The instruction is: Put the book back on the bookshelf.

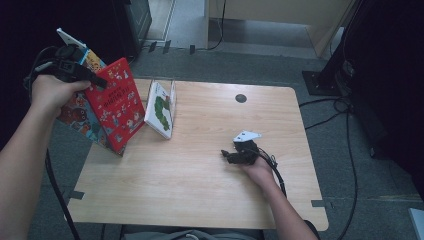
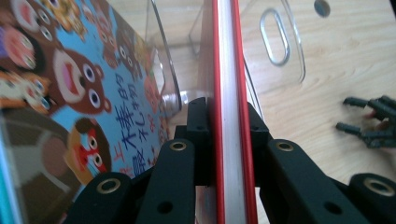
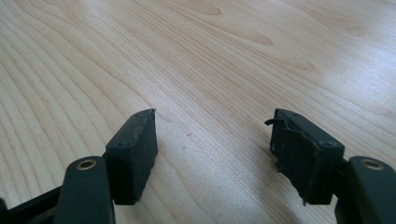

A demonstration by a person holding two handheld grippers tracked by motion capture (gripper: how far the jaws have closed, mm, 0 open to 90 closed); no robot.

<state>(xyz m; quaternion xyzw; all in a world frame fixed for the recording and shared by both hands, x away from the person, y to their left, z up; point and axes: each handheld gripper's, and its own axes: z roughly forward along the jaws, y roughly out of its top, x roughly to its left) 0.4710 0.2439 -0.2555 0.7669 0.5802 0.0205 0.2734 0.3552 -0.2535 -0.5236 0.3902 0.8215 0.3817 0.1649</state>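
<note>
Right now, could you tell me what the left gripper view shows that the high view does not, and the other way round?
Left gripper view alone: the pads pressing both covers of the red book, seen edge-on, and the handle slot of the clear stand. High view alone: the caterpillar book standing in that stand, and the person's forearms. Shared: the bear book, the wooden table and the right gripper, open and empty.

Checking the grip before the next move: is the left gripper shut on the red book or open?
Shut on it. The left gripper has both jaws pressed against the red book covers, pages edge-on between them.
</note>
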